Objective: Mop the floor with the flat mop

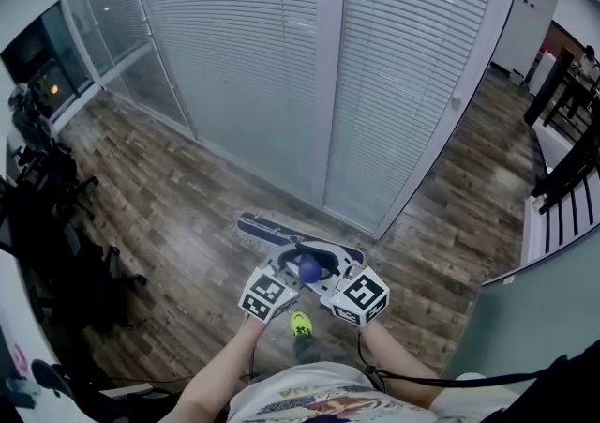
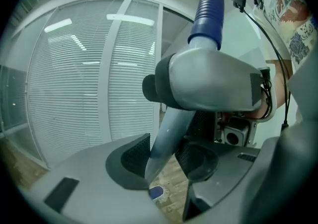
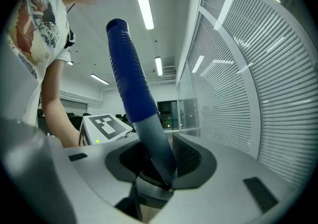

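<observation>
The flat mop's blue-and-white head [image 1: 281,234] lies on the wooden floor [image 1: 169,215], close to the foot of the blind-covered glass wall. Its handle rises toward me and ends in a blue grip [image 1: 309,268]. My left gripper [image 1: 292,271] and right gripper [image 1: 325,276] meet at that grip from either side, marker cubes facing up. In the left gripper view the grey shaft [image 2: 171,133] runs between the jaws of the left gripper [image 2: 164,161], with the right gripper's body just beyond. In the right gripper view the blue grip [image 3: 129,74] stands between the jaws of the right gripper [image 3: 159,166].
The glass wall with white blinds [image 1: 309,65] stands straight ahead, just past the mop head. Dark chairs and equipment [image 1: 47,224] crowd the left side. A dark railing [image 1: 562,196] and a low wall stand at the right. My green shoe [image 1: 300,324] shows below the grippers.
</observation>
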Demonstrator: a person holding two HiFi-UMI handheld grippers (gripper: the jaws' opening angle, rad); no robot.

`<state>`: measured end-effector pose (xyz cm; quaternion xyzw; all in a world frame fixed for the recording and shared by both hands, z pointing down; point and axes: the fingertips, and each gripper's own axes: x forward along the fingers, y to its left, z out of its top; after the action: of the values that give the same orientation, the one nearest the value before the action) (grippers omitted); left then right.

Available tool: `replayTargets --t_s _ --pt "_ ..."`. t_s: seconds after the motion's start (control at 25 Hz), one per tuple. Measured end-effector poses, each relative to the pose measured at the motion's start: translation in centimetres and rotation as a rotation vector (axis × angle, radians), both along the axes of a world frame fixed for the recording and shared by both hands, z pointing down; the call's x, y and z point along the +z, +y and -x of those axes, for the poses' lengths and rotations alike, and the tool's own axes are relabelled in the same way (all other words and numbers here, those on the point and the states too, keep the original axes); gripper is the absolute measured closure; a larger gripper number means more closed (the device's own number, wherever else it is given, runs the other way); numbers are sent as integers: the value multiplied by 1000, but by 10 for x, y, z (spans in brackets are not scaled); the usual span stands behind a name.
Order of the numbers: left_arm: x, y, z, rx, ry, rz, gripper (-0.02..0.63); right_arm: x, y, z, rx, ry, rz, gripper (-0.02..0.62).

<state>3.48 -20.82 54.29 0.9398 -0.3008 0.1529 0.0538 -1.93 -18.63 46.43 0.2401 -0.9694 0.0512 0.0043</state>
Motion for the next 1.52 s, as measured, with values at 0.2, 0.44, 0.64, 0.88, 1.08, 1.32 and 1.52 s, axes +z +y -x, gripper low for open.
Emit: replayTargets --t_s 0.2,0.44,0.64,0.88,1.08,1.32,1.52 --pt "15 78 -2 -13 -23 -5 476 19 82 1 -1 -1 7 456" --pt "24 173 -21 -42 -13 -27 475 29 177 -21 18 -25 -2 454" --pt "26 239 -40 -32 -15 -12 471 31 243 -39 -8 -16 26 449" --pt "33 299 -52 -47 -13 11 463 41 306 -50 -62 31 48 445" --pt "42 351 -71 -87 -19 31 457 51 362 -68 -109 54 58 440" --pt "44 424 -115 -118 -6 23 454 54 436 -115 -126 21 77 434" --pt "55 485 -148 -122 -27 11 451 65 499 -148 -137 37 85 433"
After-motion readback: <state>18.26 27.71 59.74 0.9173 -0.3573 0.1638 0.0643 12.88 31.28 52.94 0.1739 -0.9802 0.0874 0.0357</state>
